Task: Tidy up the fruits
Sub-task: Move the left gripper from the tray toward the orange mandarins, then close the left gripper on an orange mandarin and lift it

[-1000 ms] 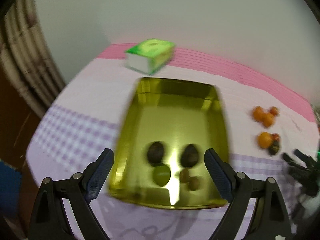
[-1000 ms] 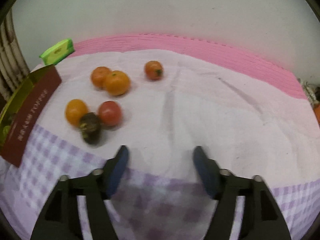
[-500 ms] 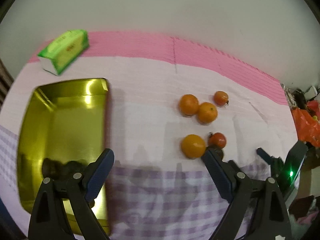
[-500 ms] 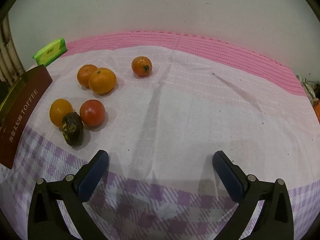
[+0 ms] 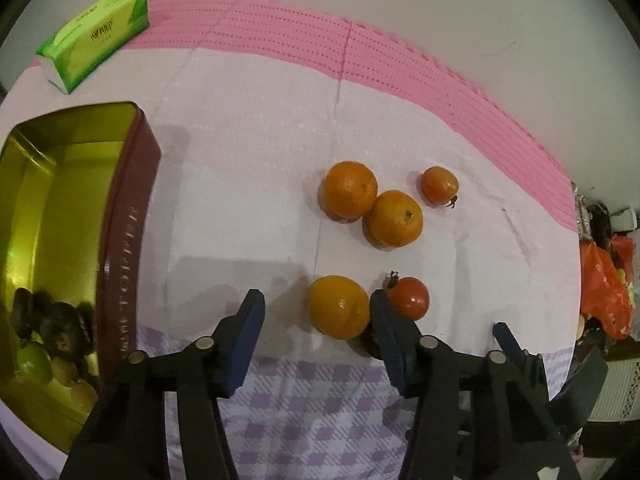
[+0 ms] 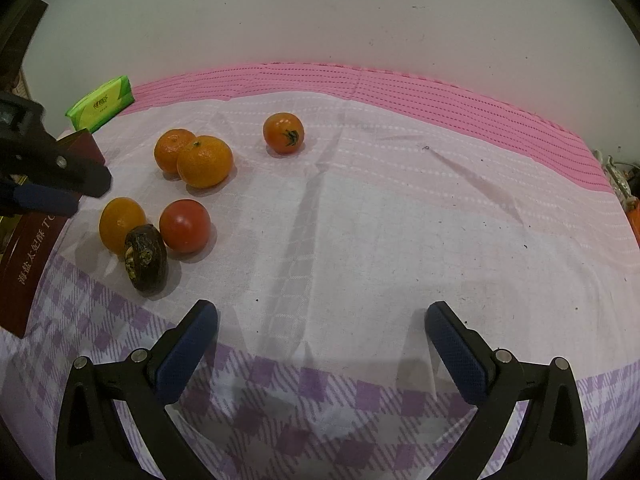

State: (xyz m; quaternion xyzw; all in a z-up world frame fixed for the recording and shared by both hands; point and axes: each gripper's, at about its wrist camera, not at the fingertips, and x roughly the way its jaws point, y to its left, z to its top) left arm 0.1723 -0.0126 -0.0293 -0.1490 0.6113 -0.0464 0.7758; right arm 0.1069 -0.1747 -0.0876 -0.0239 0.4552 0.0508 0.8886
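Left wrist view: left gripper (image 5: pixel 316 322) hangs over the near fruit cluster on the cloth-covered bench (image 5: pixel 248 184), jaws closing, w/ the near orange (image 5: pixel 338 306) lying ahead of the gap toward the right finger; pads don't look pressed on it yet, so nothing held. To do the pick well, I'd shift a bit right so the orange sits centred betw. the pads, come down until they straddle its widest part, and keep the right finger clear of the near tomato (image 5: pixel 409 297) and the dark fruit mostly hidden behind that finger. The gold tin (image 5: pixel 120 208) sits well left, some fruit already inside at its near end; two more oranges (image 5: pixel 370 204) touch each other farther back, a small tomato (image 5: pixel 439 185) just beside them. Vs a sec ago: this cam looked straight into the tin w/ jaws wide; now it's swung right over the loose fruit and the gap is much narrower. Right wrist view: right gripper (image 6: pixel 321 344) spread wide, empty, over bare cloth, well apart from the fruit; dark fruit (image 6: pixel 145 257) touches the near orange (image 6: pixel 120 222), tomato just beside. Green tissue pack (image 6: pixel 102 102) at back left. Vs a sec ago: jaws wider, view about the same, and the left gripper's arm shows at the left edge.
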